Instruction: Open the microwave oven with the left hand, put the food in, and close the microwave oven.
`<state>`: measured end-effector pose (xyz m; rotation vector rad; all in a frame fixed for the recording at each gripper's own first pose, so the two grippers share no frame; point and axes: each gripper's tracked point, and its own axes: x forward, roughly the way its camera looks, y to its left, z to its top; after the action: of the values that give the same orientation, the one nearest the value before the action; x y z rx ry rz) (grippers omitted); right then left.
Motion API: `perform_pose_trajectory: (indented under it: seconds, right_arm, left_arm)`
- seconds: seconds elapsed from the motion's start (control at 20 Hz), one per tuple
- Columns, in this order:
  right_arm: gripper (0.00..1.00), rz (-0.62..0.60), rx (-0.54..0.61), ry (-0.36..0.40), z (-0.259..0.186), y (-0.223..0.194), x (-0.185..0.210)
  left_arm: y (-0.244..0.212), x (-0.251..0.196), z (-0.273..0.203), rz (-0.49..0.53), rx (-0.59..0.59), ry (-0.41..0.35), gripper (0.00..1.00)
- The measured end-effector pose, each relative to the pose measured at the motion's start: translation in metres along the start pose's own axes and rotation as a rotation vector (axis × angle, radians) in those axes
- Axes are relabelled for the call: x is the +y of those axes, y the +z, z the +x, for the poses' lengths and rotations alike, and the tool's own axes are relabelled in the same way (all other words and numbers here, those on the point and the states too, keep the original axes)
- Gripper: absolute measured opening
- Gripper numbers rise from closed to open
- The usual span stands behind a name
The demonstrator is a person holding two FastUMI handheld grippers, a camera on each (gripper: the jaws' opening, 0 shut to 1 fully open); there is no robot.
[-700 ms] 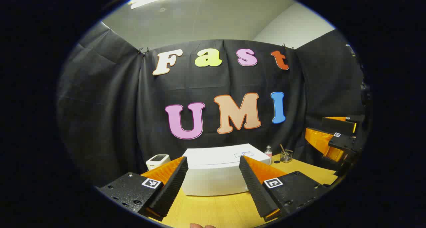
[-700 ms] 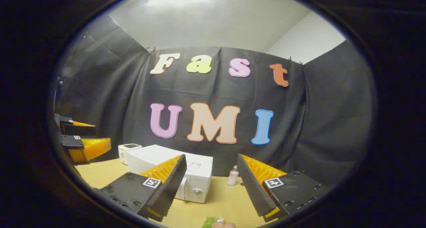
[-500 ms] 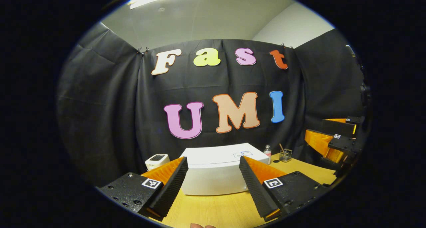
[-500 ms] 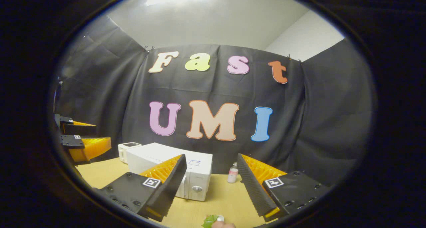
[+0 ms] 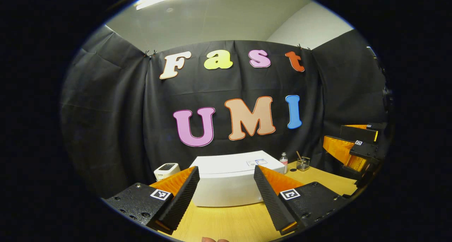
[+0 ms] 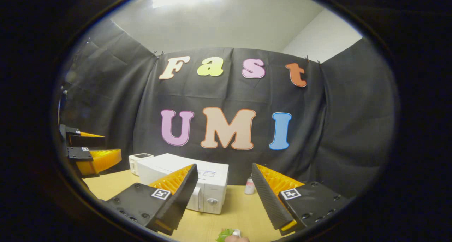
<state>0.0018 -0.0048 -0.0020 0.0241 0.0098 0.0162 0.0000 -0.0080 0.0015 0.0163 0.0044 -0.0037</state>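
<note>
A white microwave oven [image 5: 229, 180] stands shut on the wooden table [image 5: 229, 222], straight ahead of my left gripper [image 5: 226, 196], whose fingers are open and empty. In the right gripper view the same microwave [image 6: 187, 178] sits ahead and to the left, its knob panel facing me. My right gripper [image 6: 224, 196] is open and empty above the table [image 6: 240, 210]. A bit of green and white food [image 6: 227, 235] peeks in at the bottom edge, below the right gripper. The right gripper [image 5: 355, 146] also appears far right in the left gripper view, the left gripper [image 6: 88, 152] far left in the right gripper view.
A small white device [image 5: 166, 170] stands left of the microwave. A small bottle [image 5: 284, 161] and a glass with sticks [image 5: 303, 163] stand to its right near the cloth wall. The bottle [image 6: 250, 186] shows between the right gripper's fingers.
Both views have shifted slightly; the microwave sits a little lower and closer in the right gripper view. Both grippers stay open and nothing has been grasped.
</note>
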Motion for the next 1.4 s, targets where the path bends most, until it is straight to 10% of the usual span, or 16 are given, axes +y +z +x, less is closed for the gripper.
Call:
perform_pose_trajectory:
  seconds: [0.45,1.05,1.4]
  right_arm:
    - [0.97,0.019,0.008,0.002,-0.001,0.000,-0.011]
    - [0.96,-0.001,0.024,0.000,-0.019,-0.009,-0.058]
    - [0.96,-0.132,0.012,0.003,-0.039,-0.011,-0.089]
  left_arm:
    - [-0.019,-0.018,0.017,-0.009,0.026,-0.017,0.96]
    - [-0.164,-0.103,0.120,-0.114,0.157,-0.061,0.97]
    - [-0.234,-0.144,0.176,-0.007,0.201,-0.080,0.95]
